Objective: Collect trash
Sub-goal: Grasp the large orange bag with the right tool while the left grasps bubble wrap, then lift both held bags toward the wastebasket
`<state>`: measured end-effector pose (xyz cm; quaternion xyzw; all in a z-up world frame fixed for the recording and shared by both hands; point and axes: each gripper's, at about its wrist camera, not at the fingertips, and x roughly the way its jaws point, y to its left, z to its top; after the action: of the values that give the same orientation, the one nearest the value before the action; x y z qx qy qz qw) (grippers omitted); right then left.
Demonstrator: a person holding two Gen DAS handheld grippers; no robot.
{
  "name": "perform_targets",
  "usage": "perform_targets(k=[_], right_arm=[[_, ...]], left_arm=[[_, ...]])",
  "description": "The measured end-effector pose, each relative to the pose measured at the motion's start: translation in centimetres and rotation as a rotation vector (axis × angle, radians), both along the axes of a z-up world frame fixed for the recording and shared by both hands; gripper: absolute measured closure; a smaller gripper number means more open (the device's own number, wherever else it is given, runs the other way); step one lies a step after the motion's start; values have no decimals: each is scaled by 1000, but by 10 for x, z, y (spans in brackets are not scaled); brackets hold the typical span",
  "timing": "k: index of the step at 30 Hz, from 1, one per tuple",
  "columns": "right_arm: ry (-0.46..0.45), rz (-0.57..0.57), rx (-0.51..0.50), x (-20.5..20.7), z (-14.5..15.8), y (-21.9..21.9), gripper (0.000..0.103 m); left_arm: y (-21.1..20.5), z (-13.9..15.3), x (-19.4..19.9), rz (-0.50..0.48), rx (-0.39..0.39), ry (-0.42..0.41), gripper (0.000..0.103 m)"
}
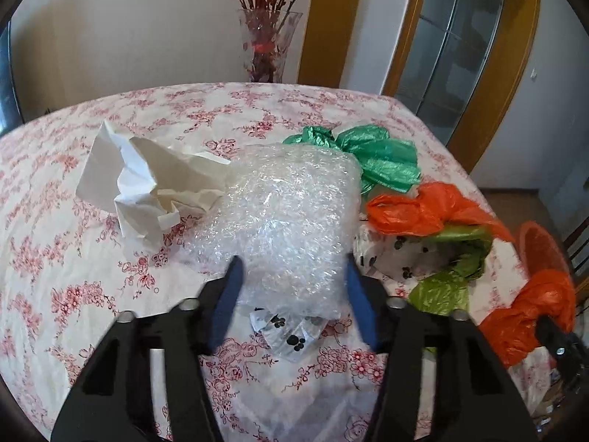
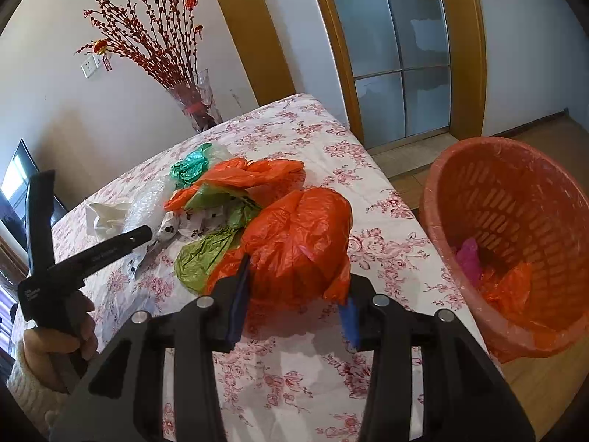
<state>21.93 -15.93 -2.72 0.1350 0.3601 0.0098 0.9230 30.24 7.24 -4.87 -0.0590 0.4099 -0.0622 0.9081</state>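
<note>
Floral tablecloth (image 2: 383,199) holds the litter; right gripper (image 2: 294,294) clamps the orange bag (image 2: 298,243): carry it right over the basket (image 2: 515,221). Left gripper (image 1: 292,276) seemingly pinches bubble wrap (image 1: 291,213).

The bench (image 1: 73,276) under a pink-flowered white cloth carries crumpled white paper (image 1: 147,184), a clear bubble wrap wad (image 1: 291,213), and green (image 1: 375,154) and orange plastic bags (image 1: 416,210).

Left tool (image 1: 292,276) and right tool (image 2: 296,287) both angle downward — jaws partly closed.
</note>
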Motion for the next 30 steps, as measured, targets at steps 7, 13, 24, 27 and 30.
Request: perform_targets(k=[7,13,24,27,30], right_arm=[[-13,-2,3,-4,3,1,61],[-40,-4,-15,-11,13,-1,61],[-87,-58,-29,-23,28,-21,61],[-97,-83,-41,-27,31,-30,61],[-105,-108,-51,-31,32,-42,61]], left_arm=[[0,10,-7,-21,-17,-33,85],[3,25,-17,-18,-52,-67,86],[-32,54,-43,-118,-98,-118,86],[-49,61,-49,-164,-111,-129,86],[-69,67,-55,-215,-124,-137,86]])
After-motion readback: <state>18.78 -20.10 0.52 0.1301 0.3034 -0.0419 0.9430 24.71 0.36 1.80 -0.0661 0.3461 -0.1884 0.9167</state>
